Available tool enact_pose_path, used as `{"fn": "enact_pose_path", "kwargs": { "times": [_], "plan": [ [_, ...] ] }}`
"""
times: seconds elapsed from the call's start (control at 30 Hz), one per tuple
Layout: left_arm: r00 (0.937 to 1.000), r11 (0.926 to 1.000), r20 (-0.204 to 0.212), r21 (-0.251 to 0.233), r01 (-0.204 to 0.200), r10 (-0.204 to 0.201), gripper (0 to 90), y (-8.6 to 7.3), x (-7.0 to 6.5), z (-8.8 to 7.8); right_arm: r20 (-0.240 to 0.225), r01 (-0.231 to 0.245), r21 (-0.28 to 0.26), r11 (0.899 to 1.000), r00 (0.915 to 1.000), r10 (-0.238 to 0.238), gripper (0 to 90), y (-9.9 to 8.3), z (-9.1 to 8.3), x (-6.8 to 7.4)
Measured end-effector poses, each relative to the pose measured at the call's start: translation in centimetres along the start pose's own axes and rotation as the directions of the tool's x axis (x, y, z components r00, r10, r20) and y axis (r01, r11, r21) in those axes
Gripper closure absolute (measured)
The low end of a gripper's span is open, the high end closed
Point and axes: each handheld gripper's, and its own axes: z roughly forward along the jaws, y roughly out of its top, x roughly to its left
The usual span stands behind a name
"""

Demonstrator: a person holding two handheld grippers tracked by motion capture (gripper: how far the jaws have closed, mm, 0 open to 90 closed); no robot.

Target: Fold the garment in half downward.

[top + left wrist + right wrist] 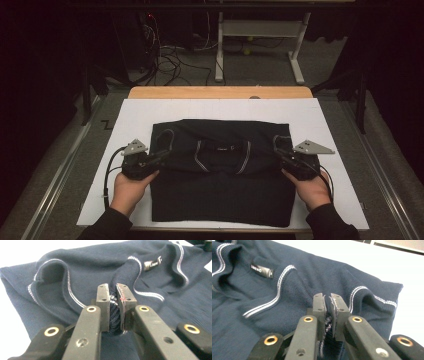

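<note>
Now we pinch the navy sweater (pixel 220 170) at both side edges, left gripper (pixel 113 307) and right gripper (pixel 327 312) each clamped on fabric, on the white board (pixel 320 117)

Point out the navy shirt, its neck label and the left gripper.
navy shirt (pixel 220 192), high view, on its plain lower front.
neck label (pixel 261 270), right gripper view, on the middle of the black tag.
left gripper (pixel 115 291), left gripper view, between the fingertips that pinch a fold of fabric.
</note>
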Motion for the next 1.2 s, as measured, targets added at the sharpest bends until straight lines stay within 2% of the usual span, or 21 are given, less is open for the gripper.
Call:
{"fn": "enact_pose_path", "kwargs": {
  "times": [0.1,0.2,0.37,0.63,0.83,1.03,1.2],
  "plan": [
    [1.0000,0.9999,0.002,0.016,-0.003,0.003,77.9,-1.3,-0.4,-0.5,-0.009,-0.003,-0.021,1.000,1.0000,0.003,84.0,-1.3,-1.2,0.5],
    [0.9999,0.9992,0.015,0.039,-0.005,0.004,77.9,-2.6,-0.9,-0.8,-0.012,0.002,-0.018,1.000,0.9999,-0.002,84.4,-2.9,-2.0,1.0],
    [0.9994,0.9994,0.035,0.034,-0.009,0.008,77.9,-3.6,-1.6,-1.6,-0.018,0.012,-0.024,1.000,0.9998,-0.013,84.7,-4.6,-3.3,1.8],
    [0.9985,0.9993,0.050,0.029,-0.023,0.021,77.8,-4.6,-2.5,-2.7,-0.031,0.019,-0.038,0.999,0.9993,-0.020,84.7,-5.9,-4.9,2.3],
    [0.9981,0.9993,0.061,0.037,-0.006,0.003,77.7,-5.5,-2.6,-3.4,-0.036,0.051,-0.031,0.998,0.9980,-0.052,84.6,-6.6,-5.7,3.1],
    [0.9978,0.9976,0.062,0.065,-0.026,0.022,77.6,-6.4,-3.1,-3.9,-0.035,0.072,-0.037,0.997,0.9967,-0.073,84.5,-7.1,-6.7,3.8],
    [0.9974,0.9968,0.062,0.068,-0.042,0.037,77.4,-6.7,-3.6,-4.3,-0.039,0.082,-0.041,0.996,0.9957,-0.084,84.5,-7.4,-7.3,4.1]
  ]
}}
